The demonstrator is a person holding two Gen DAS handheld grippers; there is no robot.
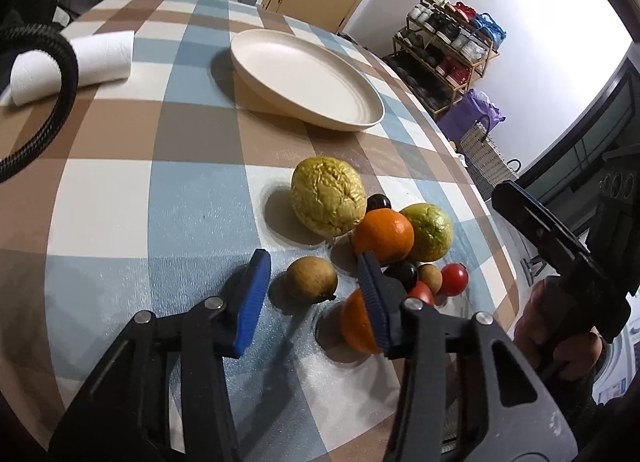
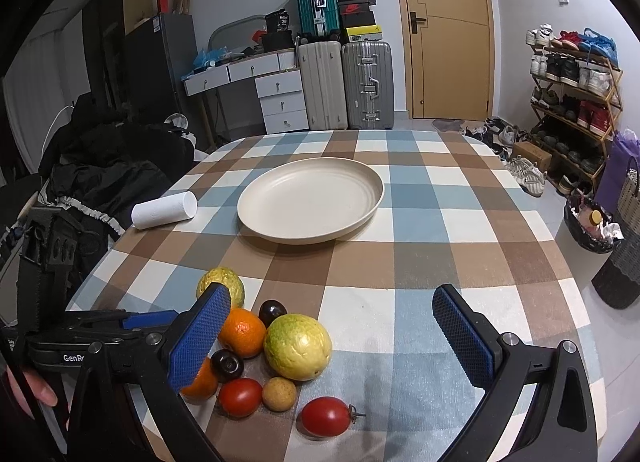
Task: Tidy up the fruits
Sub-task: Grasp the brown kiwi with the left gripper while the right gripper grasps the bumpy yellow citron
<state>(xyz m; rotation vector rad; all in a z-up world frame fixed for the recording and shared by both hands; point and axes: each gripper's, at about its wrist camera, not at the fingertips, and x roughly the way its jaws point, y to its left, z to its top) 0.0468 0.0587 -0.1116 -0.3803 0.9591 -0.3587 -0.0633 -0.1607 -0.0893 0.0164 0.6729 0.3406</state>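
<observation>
Tongs first: the left gripper (image 1: 314, 298) stood with its blue pads apart, low over the table, and a small brownish fruit (image 1: 311, 279) lay just past the gap between them, not yet touched. The right gripper (image 2: 332, 338) was also spread wide and empty, hovering above the heap of fruits near the table's front edge. In that heap were two oranges — one of them (image 2: 242, 332) beside a large yellow-green fruit (image 2: 298, 346) — two dark plums, two red tomatoes (image 2: 325, 416) and a wrinkled yellow fruit (image 1: 328, 202). The cream plate (image 2: 310, 200) sat bare in the middle of the table, well apart from the heap; a paper roll (image 2: 164, 209) lay near the left edge. I judged the first pick was only beginning. The next move called for the left pads to go forward around the brownish fruit and close gently, without pushing the orange beside it.
</observation>
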